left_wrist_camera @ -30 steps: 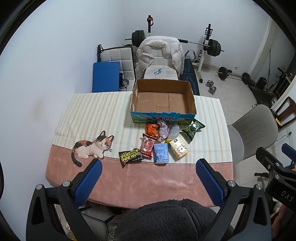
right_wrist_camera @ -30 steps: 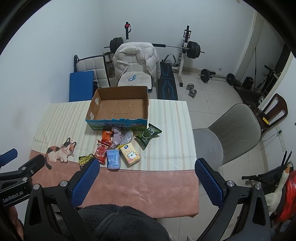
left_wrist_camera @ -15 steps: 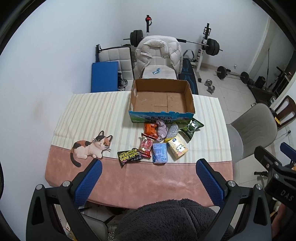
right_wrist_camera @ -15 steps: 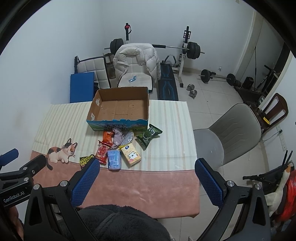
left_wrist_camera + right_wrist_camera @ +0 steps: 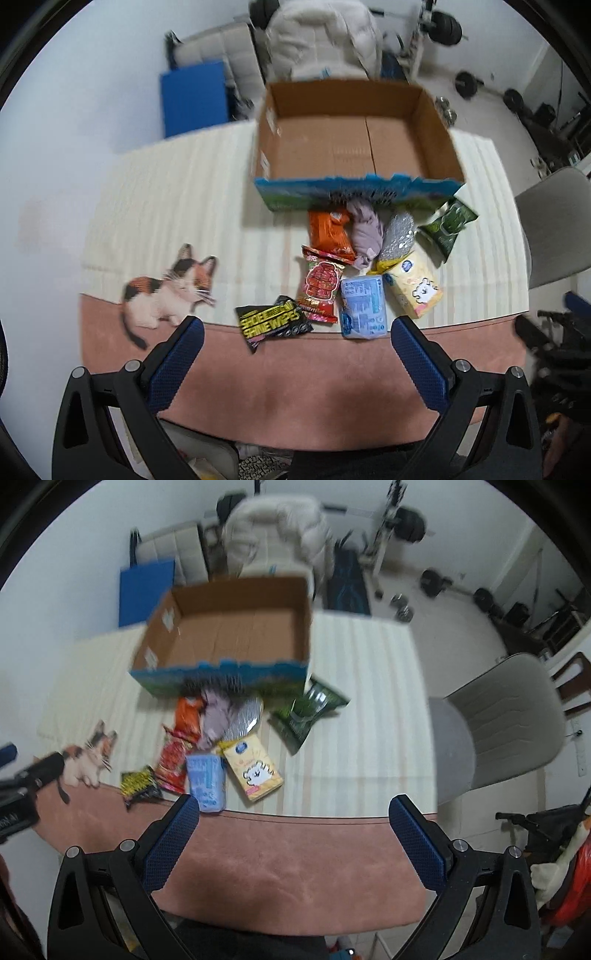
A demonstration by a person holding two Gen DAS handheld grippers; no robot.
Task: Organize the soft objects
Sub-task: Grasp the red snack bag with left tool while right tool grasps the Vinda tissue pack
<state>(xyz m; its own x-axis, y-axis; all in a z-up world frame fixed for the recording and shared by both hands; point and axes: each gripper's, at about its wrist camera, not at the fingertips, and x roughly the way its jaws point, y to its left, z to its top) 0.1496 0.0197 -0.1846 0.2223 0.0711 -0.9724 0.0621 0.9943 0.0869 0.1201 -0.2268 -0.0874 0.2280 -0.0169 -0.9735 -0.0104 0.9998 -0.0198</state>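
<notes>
An open cardboard box (image 5: 354, 140) (image 5: 229, 635) stands at the far middle of the table, nothing inside it. In front of it lies a cluster of soft packets: an orange pack (image 5: 330, 234), a mauve cloth (image 5: 365, 232), a silver pouch (image 5: 399, 236), a green bag (image 5: 448, 225) (image 5: 308, 710), a red snack bag (image 5: 321, 284), a light blue tissue pack (image 5: 364, 306) (image 5: 207, 779), a yellow tissue pack (image 5: 413, 286) (image 5: 255, 768) and a black shoe-wipes packet (image 5: 271, 321). My left gripper (image 5: 295, 354) and right gripper (image 5: 293, 834) hang open above the table's near edge.
The tablecloth (image 5: 177, 199) is striped cream with a pink near band and a printed cat (image 5: 170, 291). A grey chair (image 5: 502, 723) stands to the right of the table. Behind are a jacket-draped chair (image 5: 321, 37), a blue mat (image 5: 194, 96) and weights (image 5: 406, 520).
Both grippers have moved forward and down toward the table; box and packets now look much larger. The person's dark fleece sleeve has dropped out of the lower frame. Nothing was grasped.
</notes>
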